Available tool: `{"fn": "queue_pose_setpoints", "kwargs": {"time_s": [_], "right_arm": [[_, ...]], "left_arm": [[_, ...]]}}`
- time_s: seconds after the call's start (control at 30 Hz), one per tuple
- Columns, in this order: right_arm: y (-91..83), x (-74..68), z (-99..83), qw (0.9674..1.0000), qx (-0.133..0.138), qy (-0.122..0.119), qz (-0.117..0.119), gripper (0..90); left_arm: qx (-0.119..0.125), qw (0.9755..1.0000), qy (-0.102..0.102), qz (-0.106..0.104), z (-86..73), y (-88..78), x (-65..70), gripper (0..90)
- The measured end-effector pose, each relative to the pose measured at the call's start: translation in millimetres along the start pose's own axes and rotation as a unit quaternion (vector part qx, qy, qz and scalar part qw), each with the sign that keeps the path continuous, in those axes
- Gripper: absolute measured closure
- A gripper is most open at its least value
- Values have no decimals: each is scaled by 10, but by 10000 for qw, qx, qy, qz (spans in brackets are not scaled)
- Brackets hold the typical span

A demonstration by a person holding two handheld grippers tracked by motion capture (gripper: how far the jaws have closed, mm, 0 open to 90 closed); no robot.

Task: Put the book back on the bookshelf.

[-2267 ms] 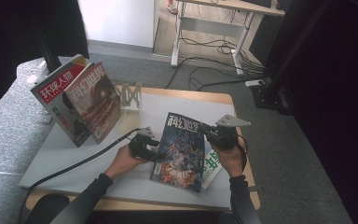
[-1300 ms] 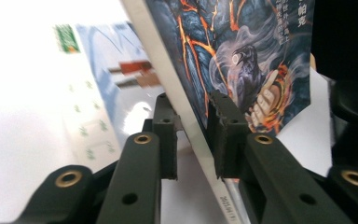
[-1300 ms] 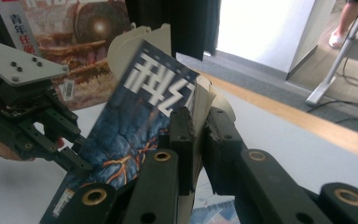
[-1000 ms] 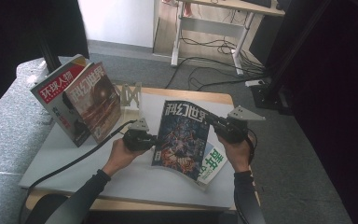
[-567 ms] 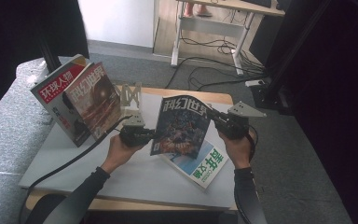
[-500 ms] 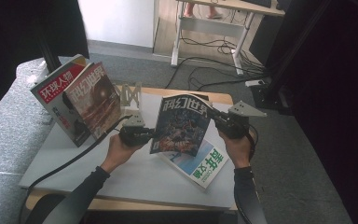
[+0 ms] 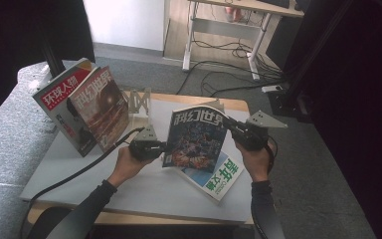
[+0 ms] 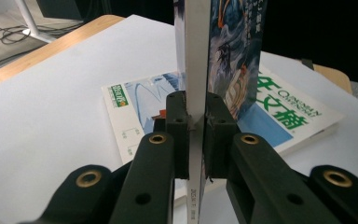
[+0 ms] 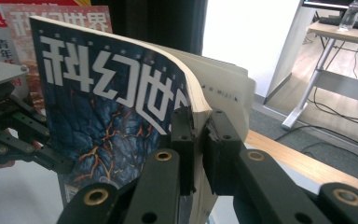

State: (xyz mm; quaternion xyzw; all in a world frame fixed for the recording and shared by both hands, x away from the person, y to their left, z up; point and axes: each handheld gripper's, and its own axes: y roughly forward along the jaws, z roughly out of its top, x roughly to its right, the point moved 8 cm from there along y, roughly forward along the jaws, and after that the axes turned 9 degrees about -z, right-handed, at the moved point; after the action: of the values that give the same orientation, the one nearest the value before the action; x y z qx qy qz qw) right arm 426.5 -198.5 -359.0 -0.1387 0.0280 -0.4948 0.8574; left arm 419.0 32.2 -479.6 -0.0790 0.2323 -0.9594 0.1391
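Since the earlier frames the dark-blue magazine [image 7: 196,137] has come up off the tabletop [image 7: 79,164]: it lay flat over the white-and-blue magazine [image 7: 214,174] then, and now I hold it upright above it, clear of the surface. That lower magazine, half covered before, now lies mostly open to view.

My left tongs [image 7: 159,148] pinch the dark-blue magazine's left edge; in the left gripper view the pads [image 8: 177,123] press on either side of its white spine [image 8: 196,93]. My right tongs [image 7: 231,128] pinch the opposite edge near the top, where the right gripper view shows the pages [image 9: 200,88] bowing over the jaws.

The cover carries large white Chinese characters, 科幻世界, above blue artwork streaked with orange cracks. The magazine lying flat bears big green characters and a small Latin line that I can't read for certain.

At the far left of the tabletop two more magazines stand leaning: a red-banded one [image 7: 59,97] reading 环球人物 and a brownish one [image 7: 102,107] with the same 科幻世界 title. A small metal stand [image 7: 138,102] sits just beside them.
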Motion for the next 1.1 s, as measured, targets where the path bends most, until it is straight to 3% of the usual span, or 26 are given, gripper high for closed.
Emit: {"fn": "queue_pose_setpoints", "kwargs": {"time_s": [0.37, 0.7, 0.93, 1.1], "right_arm": [[-59, -55, -15, 9996, 147, -40, 238, 744], [15, -18, -263, 9994, -193, 37, 301, 625], [65, -36, -392, 9987, -276, 141, 393, 617], [64, -47, -416, 9985, -245, 208, 449, 611]], "left_arm": [[-139, 9995, 267, -71, -117, -61, 120, 826], [-157, 9995, 259, -37, -114, -65, 147, 813], [68, 9997, 192, -141, -17, -126, 159, 772], [-37, 9992, 401, -27, 102, -128, 194, 744]]}}
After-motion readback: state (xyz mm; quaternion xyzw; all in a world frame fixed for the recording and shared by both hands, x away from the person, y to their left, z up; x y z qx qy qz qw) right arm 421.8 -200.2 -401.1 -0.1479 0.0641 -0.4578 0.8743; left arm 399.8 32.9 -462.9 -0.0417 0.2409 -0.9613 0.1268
